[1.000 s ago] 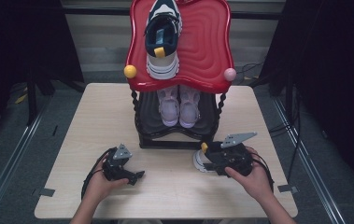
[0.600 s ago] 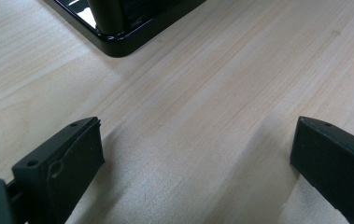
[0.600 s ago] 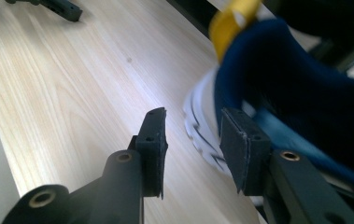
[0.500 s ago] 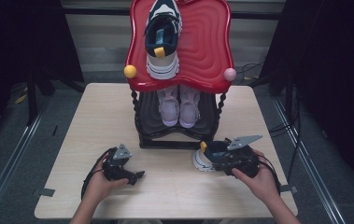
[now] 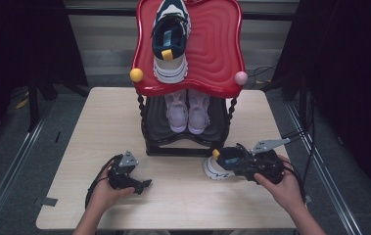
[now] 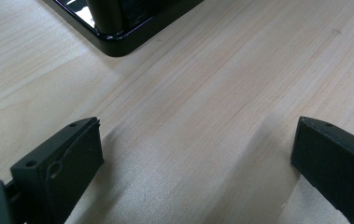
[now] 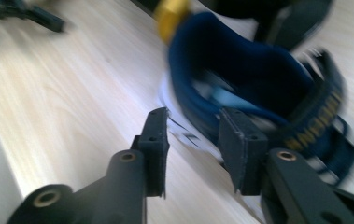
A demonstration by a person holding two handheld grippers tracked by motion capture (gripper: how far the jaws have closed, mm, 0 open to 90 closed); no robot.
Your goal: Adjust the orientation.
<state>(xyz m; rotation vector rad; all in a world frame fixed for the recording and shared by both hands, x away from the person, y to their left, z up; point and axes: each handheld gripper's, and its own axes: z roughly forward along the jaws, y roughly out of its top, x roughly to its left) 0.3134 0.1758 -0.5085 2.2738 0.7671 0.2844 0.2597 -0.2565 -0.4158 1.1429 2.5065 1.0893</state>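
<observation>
Two grippers are on the wooden table [image 5: 183, 205] in the high view. The right gripper [image 7: 191, 140], at about 4 o'clock from the black shelf base [image 5: 183, 147], has one jaw inside the collar of the navy and white sneaker [image 5: 220, 165] and one outside; its jaws have just been opening a little, and I cannot tell if the pads press. The sneaker lies just beside the base. The left gripper [image 6: 193, 154], at 7 o'clock, has its jaws wide apart with nothing between them.

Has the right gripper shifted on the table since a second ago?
Yes. The right gripper, beside the shoe on the table, has slid slightly toward the person's edge, away from the black rack base. Its jaws have been closing, then reopening slightly.
</observation>
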